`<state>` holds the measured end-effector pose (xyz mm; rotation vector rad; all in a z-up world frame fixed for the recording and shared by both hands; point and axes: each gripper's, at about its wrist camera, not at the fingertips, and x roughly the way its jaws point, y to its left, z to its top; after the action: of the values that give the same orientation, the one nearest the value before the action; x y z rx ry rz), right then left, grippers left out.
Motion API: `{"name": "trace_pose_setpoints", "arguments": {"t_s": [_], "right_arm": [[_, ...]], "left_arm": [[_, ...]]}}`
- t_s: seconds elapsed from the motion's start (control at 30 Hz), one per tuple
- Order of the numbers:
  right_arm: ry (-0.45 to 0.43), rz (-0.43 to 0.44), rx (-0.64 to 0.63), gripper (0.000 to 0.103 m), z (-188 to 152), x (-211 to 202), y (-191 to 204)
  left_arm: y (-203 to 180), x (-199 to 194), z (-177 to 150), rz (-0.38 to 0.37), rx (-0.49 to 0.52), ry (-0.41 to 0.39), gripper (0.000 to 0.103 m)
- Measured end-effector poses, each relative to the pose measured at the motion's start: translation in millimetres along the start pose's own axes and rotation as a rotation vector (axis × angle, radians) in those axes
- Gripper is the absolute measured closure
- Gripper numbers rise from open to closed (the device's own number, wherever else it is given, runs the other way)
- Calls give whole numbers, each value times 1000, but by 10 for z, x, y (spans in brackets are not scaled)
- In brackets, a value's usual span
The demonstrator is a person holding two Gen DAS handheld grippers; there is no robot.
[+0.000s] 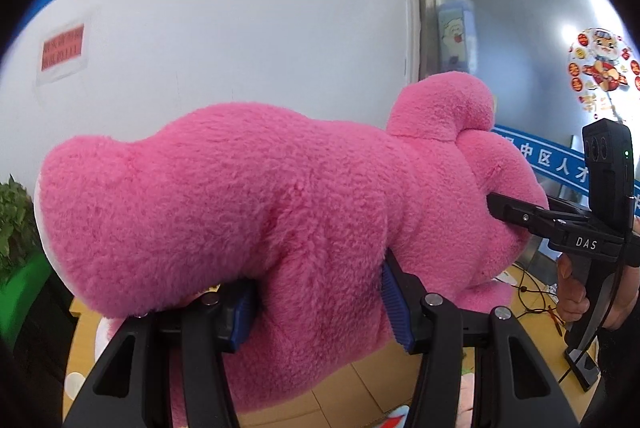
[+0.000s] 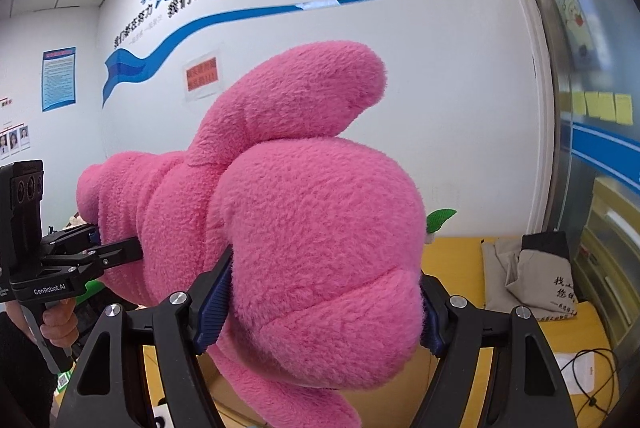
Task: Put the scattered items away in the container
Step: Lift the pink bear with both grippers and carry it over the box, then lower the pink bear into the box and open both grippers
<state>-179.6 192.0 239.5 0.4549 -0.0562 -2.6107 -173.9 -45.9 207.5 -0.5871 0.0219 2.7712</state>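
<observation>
The left hand-held gripper (image 1: pixel 316 302) was clamped on the plush (image 1: pixel 248 196) just ahead of it; the right hand-held gripper (image 2: pixel 324 308) pinched its far end, the toy held aloft between both. No container showed. Lowering both together, level, would best avoid slipping.

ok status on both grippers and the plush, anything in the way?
Left gripper shut on pink plush toy, mid-body. Right gripper shut on its other end. Toy held up off the floor between both. Container not in view; no obstruction visible.
</observation>
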Motion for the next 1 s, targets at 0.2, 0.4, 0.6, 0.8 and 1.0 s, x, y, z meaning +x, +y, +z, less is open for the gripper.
{"name": "trace_pose_setpoints", "arguments": {"t_s": [0.2,0.4,0.6,0.8,1.0], "right_arm": [[100,-24,43,23,-229,836,-379],[232,-50,117,23,-714,1722,-782],[436,-84,188,23,-1358,2508,-1204],[606,-168,269,23,-1730,2787,-1404],[617,-227,374,10,-1764,2812,-1553]], "left_arm": [[289,875,-268,-17,-66,134,49],[484,1849,-790,-11,-130,324,49],[576,2673,-1391,-20,-222,571,49],[578,2862,-1670,-12,-246,643,40],[697,2708,-1631,61,-217,573,28]]}}
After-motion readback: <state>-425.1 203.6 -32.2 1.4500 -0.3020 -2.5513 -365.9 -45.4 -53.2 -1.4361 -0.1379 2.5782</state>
